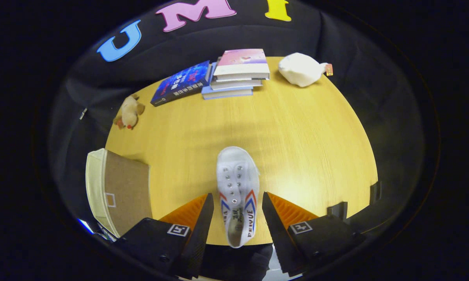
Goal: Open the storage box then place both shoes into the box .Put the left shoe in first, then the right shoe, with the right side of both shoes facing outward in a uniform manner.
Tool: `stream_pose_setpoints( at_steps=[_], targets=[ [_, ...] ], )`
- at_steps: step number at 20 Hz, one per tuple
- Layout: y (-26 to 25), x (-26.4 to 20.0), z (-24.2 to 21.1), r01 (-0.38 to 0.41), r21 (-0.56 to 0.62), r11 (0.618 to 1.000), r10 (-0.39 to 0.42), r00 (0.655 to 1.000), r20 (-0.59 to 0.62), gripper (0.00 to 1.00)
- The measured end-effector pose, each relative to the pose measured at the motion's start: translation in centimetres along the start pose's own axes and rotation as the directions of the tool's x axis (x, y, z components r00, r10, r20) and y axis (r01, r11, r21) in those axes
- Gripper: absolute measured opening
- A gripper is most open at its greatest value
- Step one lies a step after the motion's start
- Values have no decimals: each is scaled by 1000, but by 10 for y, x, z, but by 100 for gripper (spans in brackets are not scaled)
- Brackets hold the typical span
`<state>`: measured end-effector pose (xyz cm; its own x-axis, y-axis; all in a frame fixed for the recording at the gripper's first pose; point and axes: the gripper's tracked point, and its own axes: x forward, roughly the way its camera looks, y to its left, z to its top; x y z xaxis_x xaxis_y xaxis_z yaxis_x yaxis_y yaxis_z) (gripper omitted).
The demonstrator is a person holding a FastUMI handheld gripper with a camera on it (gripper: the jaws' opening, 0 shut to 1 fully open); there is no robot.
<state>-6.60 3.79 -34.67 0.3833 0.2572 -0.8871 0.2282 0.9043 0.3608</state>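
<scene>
Wooden table [297, 128]; white shoe [237, 191] between parted tongs [234, 203], untouched.

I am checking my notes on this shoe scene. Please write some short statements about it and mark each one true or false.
1. The white shoe lies between the gripper fingers. True; the jaws stand open, with gaps on both sides.
2. The stack of books is beyond the shoe. True.
3. The storage box stands beside the white pouch. False; they sit at opposite sides of the table.
4. The small plush toy sits on the books. False; it lies on the table, apart from them.
</scene>
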Motion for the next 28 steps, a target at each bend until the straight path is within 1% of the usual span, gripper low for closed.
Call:
stream_pose_setpoints(
  at_steps=[2,3,5,6,7,9,10,11,13,14,15,16,18,20,24,26,28],
  targets=[
    [-7,20,-13,-23,22,1000,24,998,-58,75],
    [-7,29,-17,-33,32,999,35,997,-76,72],
    [-4,45,-21,-49,27,998,52,993,-103,72],
    [-7,54,-25,-38,12,999,39,992,-121,69],
    [-9,60,-29,-33,-5,999,32,990,-139,63],
    [-7,74,-31,-38,-15,999,35,987,-157,63],
    [-8,75,-31,-27,-16,1000,24,988,-153,61],
    [-16,74,-31,-3,-35,999,-3,988,-155,60],
    [-17,74,-30,-6,-70,998,-3,992,-125,33],
    [-19,70,-28,-8,-61,998,2,994,-106,28],
    [-18,67,-23,-14,-11,1000,13,997,-77,19],
    [-17,63,-21,-17,20,1000,18,999,-49,13],
    [-12,50,-16,-24,45,999,24,1000,-4,13],
    [0,32,-11,-69,85,994,68,998,13,13],
    [35,-11,11,-134,103,986,130,990,47,13],
    [67,-36,25,-190,96,977,183,980,78,13],
    [105,-66,38,-274,73,959,265,957,114,13]
  ],
)
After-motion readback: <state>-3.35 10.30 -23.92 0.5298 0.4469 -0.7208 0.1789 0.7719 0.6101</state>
